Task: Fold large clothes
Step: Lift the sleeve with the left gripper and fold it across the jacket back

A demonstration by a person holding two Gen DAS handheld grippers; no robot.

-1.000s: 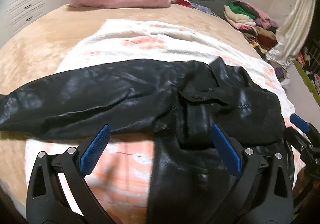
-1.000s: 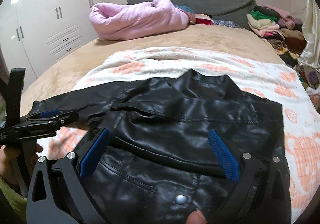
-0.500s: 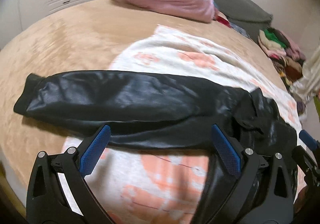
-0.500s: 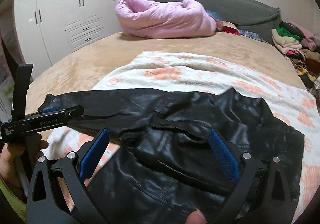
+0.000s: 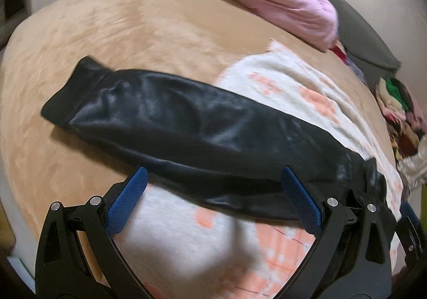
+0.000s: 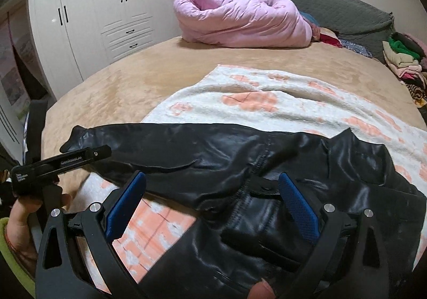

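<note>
Jacket [image 6: 267, 170] sleeve [image 5: 173, 122] overhangs blanket [image 6: 267, 104] edge.

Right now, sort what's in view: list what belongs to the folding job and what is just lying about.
Belongs to the job:
black leather jacket
its outstretched sleeve
left tongs, open
right tongs, open
patterned blanket beneath the jacket

Just lying about:
pink duvet
pile of clothes
grey headboard cushion
white wardrobe

L claw [image 5: 213, 200] & R claw [image 6: 212, 204] both spread wide, nothing gripped; hand [image 6: 25, 219] holds L handle
</note>
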